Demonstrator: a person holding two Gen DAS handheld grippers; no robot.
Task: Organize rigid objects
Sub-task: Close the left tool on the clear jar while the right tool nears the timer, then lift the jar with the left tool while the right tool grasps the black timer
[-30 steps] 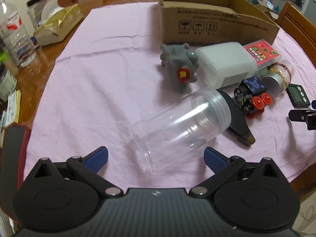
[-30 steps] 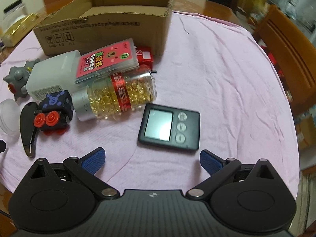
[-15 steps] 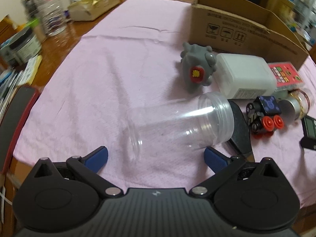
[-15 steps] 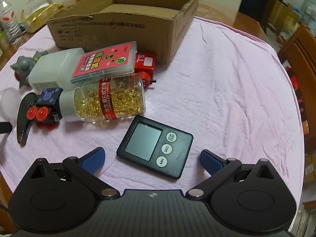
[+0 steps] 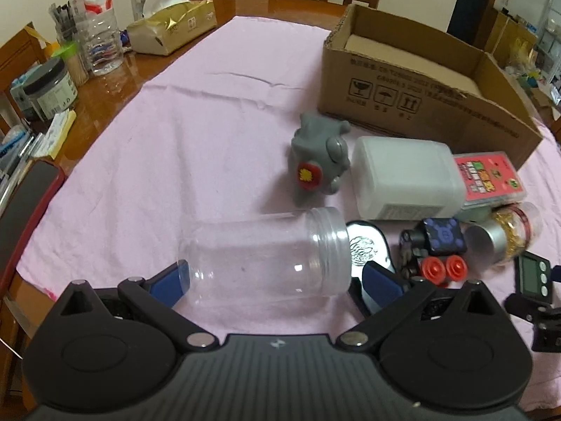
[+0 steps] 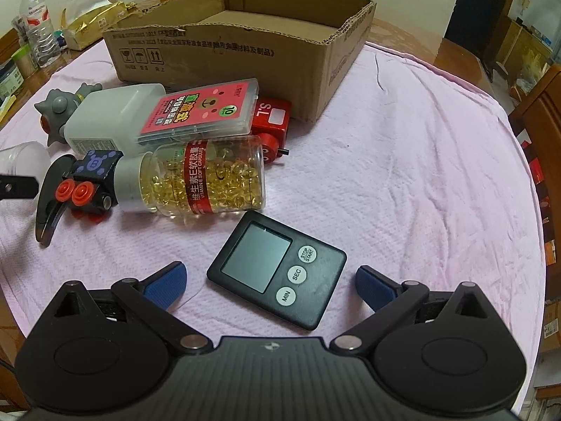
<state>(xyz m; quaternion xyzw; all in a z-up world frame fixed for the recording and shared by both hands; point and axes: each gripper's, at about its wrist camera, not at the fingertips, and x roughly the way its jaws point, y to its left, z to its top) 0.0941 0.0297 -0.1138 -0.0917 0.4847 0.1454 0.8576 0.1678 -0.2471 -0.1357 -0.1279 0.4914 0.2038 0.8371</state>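
A clear plastic jar point(image 5: 266, 256) lies on its side on the pink cloth, between the blue fingertips of my open left gripper point(image 5: 277, 277). A black digital timer point(image 6: 277, 270) lies flat between the fingertips of my open right gripper point(image 6: 270, 282). An open cardboard box point(image 6: 245, 45) stands at the back. In front of it lie a grey toy point(image 5: 320, 158), a white container point(image 5: 403, 182), a pink card case point(image 6: 203, 108), a capsule bottle point(image 6: 207, 179), a black toy with red wheels point(image 6: 87, 182) and a red block point(image 6: 273, 119).
A black curved piece point(image 5: 368, 249) lies just right of the jar's mouth. A water bottle point(image 5: 96, 24), a tissue box point(image 5: 171, 28) and jars point(image 5: 49, 87) stand on the wooden table's left edge. Wooden chairs stand around the table.
Both grippers moved forward. The jar now sits between my left fingertips and the timer between my right fingertips. Both stay open.
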